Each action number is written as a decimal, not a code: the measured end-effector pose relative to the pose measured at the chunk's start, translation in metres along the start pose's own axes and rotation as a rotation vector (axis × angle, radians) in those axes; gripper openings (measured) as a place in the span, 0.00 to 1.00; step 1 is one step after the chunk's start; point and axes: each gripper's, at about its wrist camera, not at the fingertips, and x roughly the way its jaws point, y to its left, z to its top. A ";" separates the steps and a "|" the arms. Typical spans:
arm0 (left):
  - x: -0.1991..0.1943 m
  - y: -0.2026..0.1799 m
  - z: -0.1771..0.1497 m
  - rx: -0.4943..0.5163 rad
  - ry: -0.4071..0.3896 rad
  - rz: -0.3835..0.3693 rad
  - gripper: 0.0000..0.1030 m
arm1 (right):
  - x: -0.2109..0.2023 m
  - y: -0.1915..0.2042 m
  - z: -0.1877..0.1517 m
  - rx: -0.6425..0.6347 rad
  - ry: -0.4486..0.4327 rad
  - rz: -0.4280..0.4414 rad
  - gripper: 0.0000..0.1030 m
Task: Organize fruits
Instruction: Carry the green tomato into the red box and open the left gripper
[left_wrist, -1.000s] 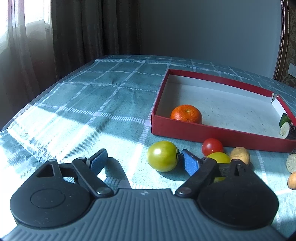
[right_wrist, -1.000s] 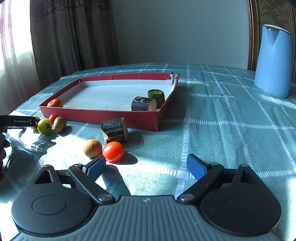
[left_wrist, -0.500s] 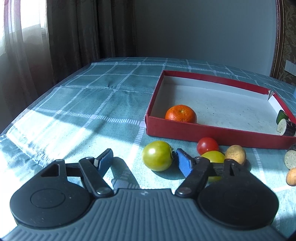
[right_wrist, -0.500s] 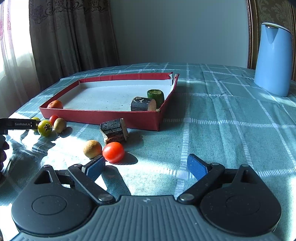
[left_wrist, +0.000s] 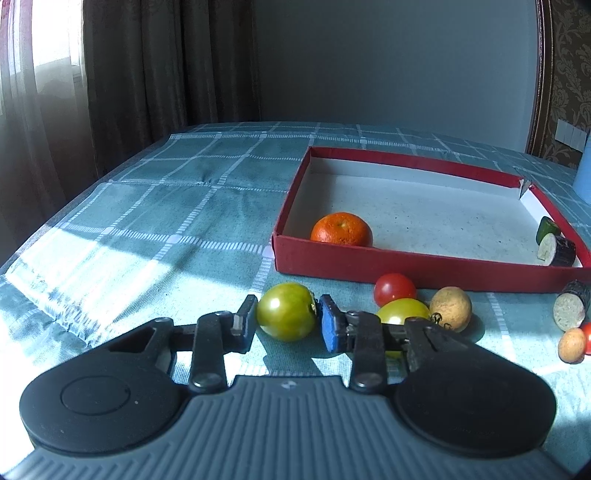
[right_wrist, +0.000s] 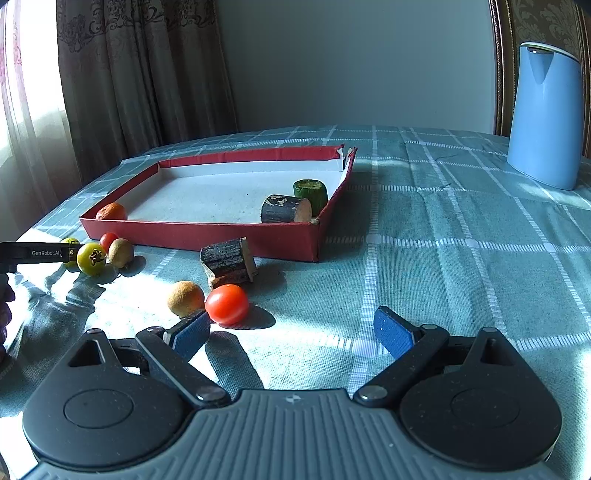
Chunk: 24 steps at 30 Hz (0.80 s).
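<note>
In the left wrist view a green tomato (left_wrist: 284, 321) lies on the checked cloth in front of the red box (left_wrist: 406, 264). My left gripper (left_wrist: 287, 313) is closing on it, and both pads touch its sides. A second green tomato (left_wrist: 400, 310) sits half hidden behind the right finger, next to a small red tomato (left_wrist: 394, 288) and a tan round fruit (left_wrist: 450, 308). An orange (left_wrist: 341, 229) rests in the box's near left corner. In the right wrist view my right gripper (right_wrist: 291, 328) stands open over bare cloth, with a red tomato (right_wrist: 227, 303) just beyond its left pad.
A dark bark-skinned chunk (right_wrist: 227, 260) and a tan fruit (right_wrist: 185, 298) lie outside the box. Inside it are another dark piece (right_wrist: 286, 208) and a green piece (right_wrist: 311, 190). A blue jug (right_wrist: 546, 118) stands far right. Curtains hang past the table's left edge.
The left gripper's jaws have drawn in from wide apart until both pads meet the green tomato. The right gripper and the fruit near it have stayed put.
</note>
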 end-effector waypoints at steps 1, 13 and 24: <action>-0.001 0.000 0.000 0.002 -0.002 0.002 0.32 | 0.000 0.000 0.000 0.000 0.000 0.000 0.93; -0.026 0.011 0.015 -0.045 -0.095 0.000 0.31 | -0.002 -0.004 -0.001 0.025 -0.010 0.020 0.93; 0.013 -0.020 0.071 0.019 -0.100 -0.040 0.31 | -0.003 -0.010 -0.001 0.057 -0.020 0.048 0.94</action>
